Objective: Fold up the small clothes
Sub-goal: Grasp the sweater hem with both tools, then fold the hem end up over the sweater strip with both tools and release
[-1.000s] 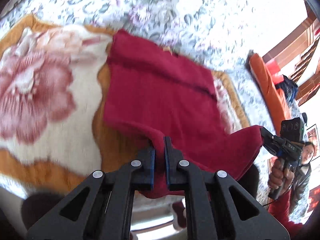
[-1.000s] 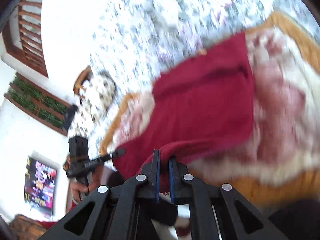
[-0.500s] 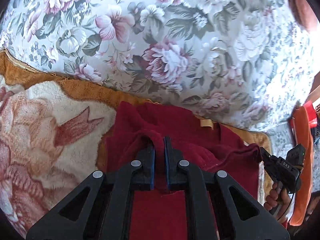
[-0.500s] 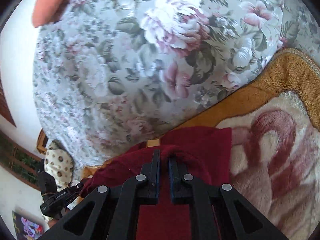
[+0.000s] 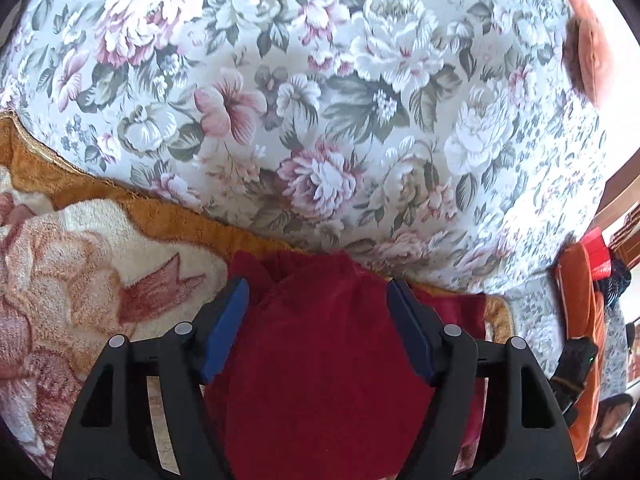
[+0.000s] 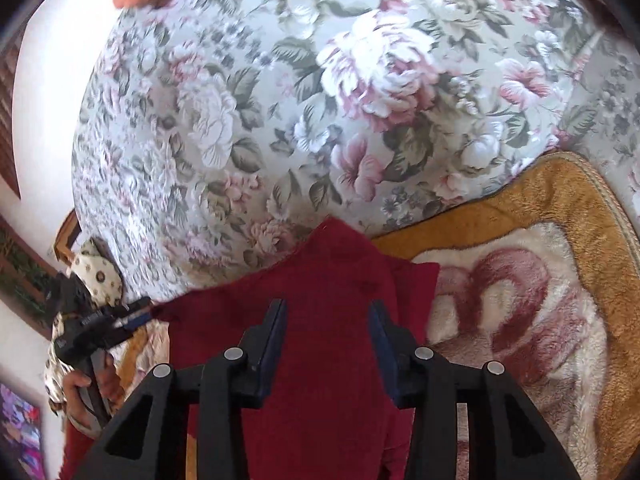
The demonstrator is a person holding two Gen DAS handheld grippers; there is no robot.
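I am looking along the left gripper (image 5: 318,320), whose jaws are standing apart on either side of the folded garment (image 5: 324,360) lying on the plush blanket (image 5: 100,280); the blanket is extending to its left and the quilt (image 5: 320,100) is lying beyond both. I am seeing the right gripper (image 6: 328,336) likewise straddling the garment (image 6: 332,320) with parted jaws, the blanket (image 6: 520,300) spreading to its right, the quilt (image 6: 280,100) lying ahead, and the other handheld gripper (image 6: 100,324) sitting off to the left at the garment's edge.
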